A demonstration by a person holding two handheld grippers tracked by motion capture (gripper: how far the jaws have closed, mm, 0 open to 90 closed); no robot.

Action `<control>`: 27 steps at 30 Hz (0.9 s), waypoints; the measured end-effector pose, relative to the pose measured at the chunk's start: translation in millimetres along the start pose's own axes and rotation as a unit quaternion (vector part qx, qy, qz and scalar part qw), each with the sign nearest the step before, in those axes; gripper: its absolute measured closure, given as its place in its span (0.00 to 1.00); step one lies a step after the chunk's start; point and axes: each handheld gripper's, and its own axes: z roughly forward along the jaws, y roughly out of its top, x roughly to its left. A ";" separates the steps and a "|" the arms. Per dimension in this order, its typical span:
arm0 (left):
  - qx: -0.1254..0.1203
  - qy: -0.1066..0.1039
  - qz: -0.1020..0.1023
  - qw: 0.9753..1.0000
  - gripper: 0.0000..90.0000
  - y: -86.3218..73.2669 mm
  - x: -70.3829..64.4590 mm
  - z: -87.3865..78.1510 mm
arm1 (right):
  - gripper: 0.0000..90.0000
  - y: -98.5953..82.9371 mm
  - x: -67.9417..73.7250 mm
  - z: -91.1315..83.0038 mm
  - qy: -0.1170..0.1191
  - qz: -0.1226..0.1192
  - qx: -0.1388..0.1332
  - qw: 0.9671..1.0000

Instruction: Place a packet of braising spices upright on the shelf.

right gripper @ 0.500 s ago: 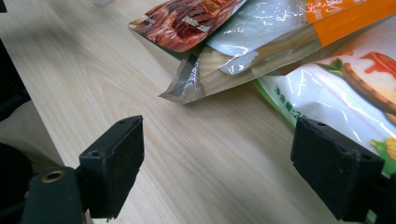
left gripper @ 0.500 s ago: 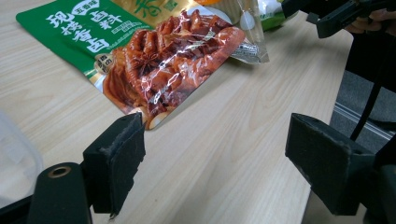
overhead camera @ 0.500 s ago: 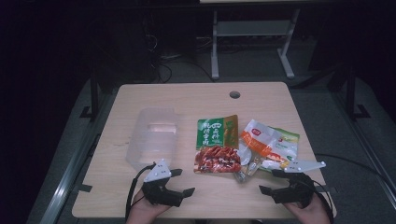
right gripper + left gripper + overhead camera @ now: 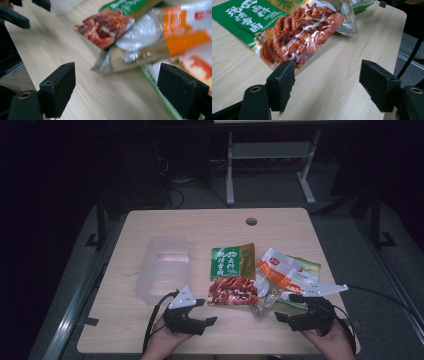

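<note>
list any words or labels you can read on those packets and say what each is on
"现炸香卤卤料", as best it reads: white Chinese characters on the green packet; the smaller print beside them is too small to read.
Red packet: a small label on its clear wrap, too blurred to read.
Orange and white packet: a red logo at its top, too small to read.
Clear wrapper: a barcode strip, unreadable.
Both grippers carry no text.

Both grippers' fingers (image 4: pixel 280 85) spread wide
</note>
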 end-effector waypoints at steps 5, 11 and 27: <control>0.005 0.003 0.007 1.000 0.37 10.4 2.8 8.3 | 0.16 28.4 1.8 2.8 -0.003 -0.009 -0.001 1.000; 0.006 0.007 0.011 1.000 0.41 20.8 6.1 19.5 | 0.16 62.5 0.7 18.4 -0.001 -0.017 0.015 1.000; 0.040 0.028 0.009 0.999 0.57 23.8 19.5 49.9 | 0.17 127.2 -29.2 69.8 -0.007 0.009 0.094 0.996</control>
